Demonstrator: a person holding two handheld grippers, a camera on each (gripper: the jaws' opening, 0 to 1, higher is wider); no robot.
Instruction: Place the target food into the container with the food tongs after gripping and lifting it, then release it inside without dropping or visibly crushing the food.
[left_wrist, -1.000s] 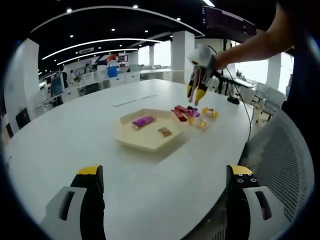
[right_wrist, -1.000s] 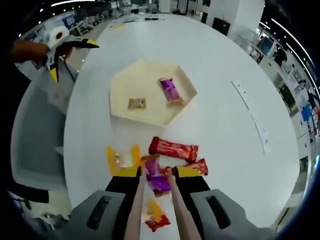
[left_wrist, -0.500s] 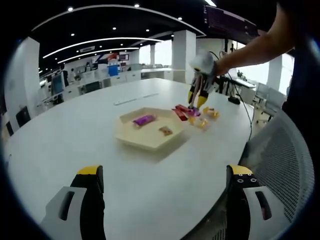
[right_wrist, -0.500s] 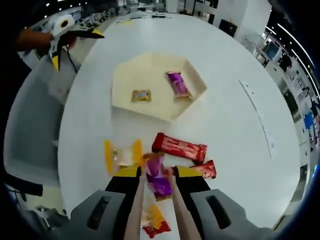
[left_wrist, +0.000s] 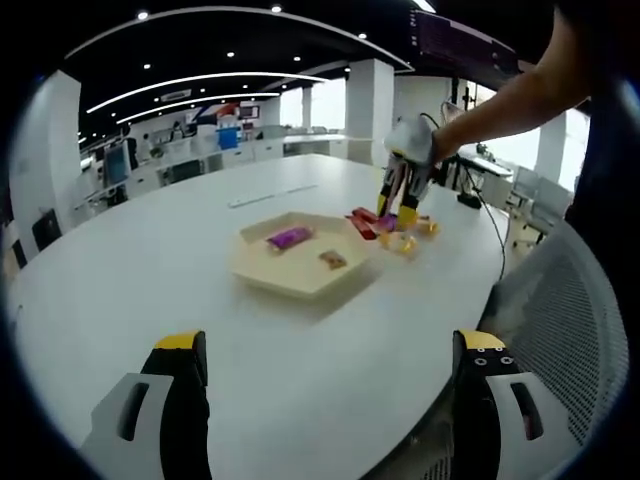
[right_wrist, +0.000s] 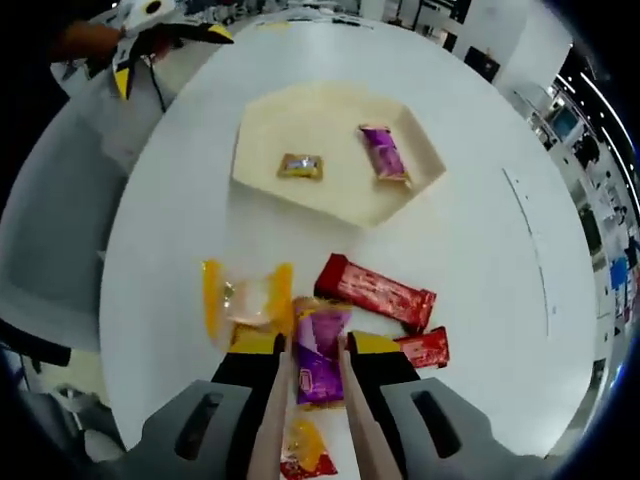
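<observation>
Straddling a purple snack packet (right_wrist: 318, 357) with tongs (right_wrist: 308, 400) in the right gripper (right_wrist: 310, 350) jaws, red bars (right_wrist: 377, 293) crowding beside — left gripper (left_wrist: 330, 350) jaws wide.

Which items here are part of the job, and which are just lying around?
In the job:
- purple snack packet between the tongs
- right hand-held gripper
- hexagonal tray

Lying about:
- long red bar
- small red packet
- yellow-ended clear packet
- purple packet and small gold packet, already in the tray
- left hand-held gripper, idle

purple snack packet (right_wrist: 318, 357), cream tray (right_wrist: 262, 128)
</observation>
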